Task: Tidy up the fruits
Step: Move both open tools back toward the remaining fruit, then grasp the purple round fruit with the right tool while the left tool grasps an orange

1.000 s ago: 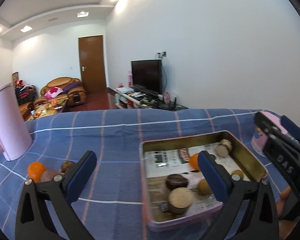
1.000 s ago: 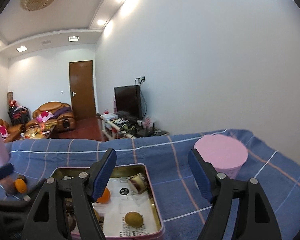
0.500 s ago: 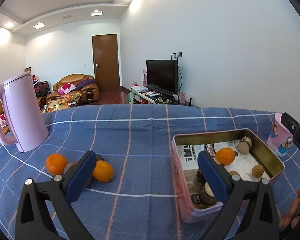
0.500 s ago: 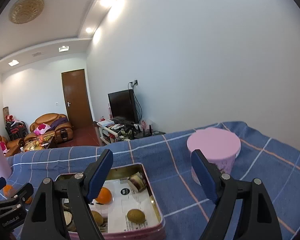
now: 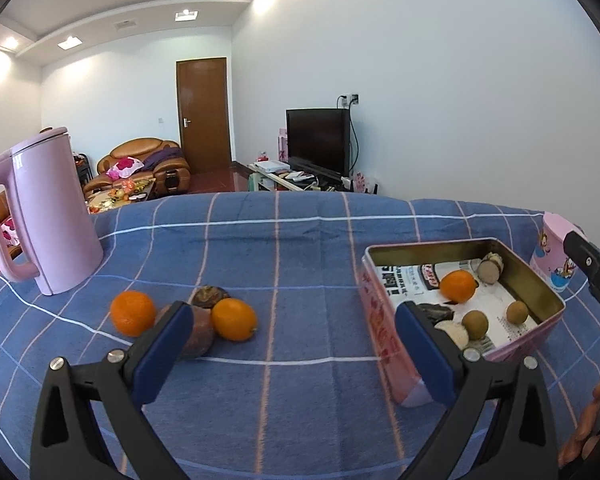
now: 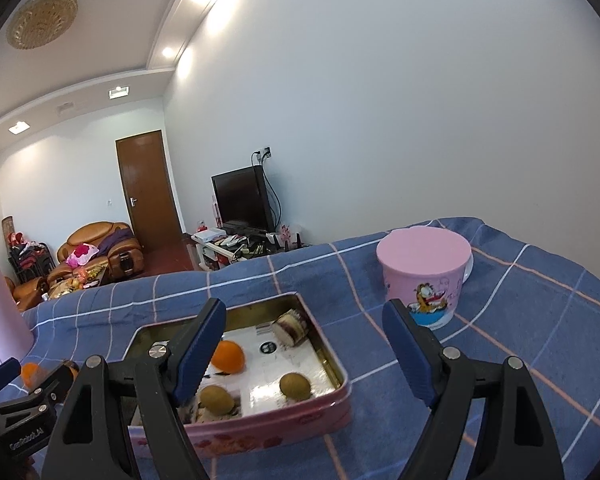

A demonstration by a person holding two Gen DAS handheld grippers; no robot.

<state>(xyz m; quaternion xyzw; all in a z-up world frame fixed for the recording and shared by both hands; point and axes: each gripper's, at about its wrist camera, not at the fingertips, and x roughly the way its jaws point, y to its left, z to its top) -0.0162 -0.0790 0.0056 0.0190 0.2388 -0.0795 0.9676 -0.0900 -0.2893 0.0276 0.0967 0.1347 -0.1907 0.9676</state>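
My left gripper (image 5: pixel 294 322) is open and empty, low over the blue checked cloth. Just past its left finger lie two oranges (image 5: pixel 133 313) (image 5: pixel 234 319) and two brown fruits (image 5: pixel 198 334) in a cluster. A pink tin (image 5: pixel 420 246) stands to the right, behind the right finger. It holds an orange (image 5: pixel 458 286), two kiwis (image 5: pixel 475 324) and some round brown pieces. My right gripper (image 6: pixel 304 316) hangs open with nothing between its fingers, near the tin (image 6: pixel 332 360), above its orange (image 6: pixel 228 356) and kiwis (image 6: pixel 295 385).
A tall pink kettle (image 5: pixel 48 216) stands at the cloth's back left. A pink lidded cup (image 6: pixel 424 272) sits right of the tin. Bare cloth lies between the loose fruit and the tin. A person's fingers (image 5: pixel 592 420) show at the lower right edge.
The left gripper has swung left, so the loose oranges have come into view and the tin has slid to the right. The right gripper has rolled a little and its jaws stand slightly wider.
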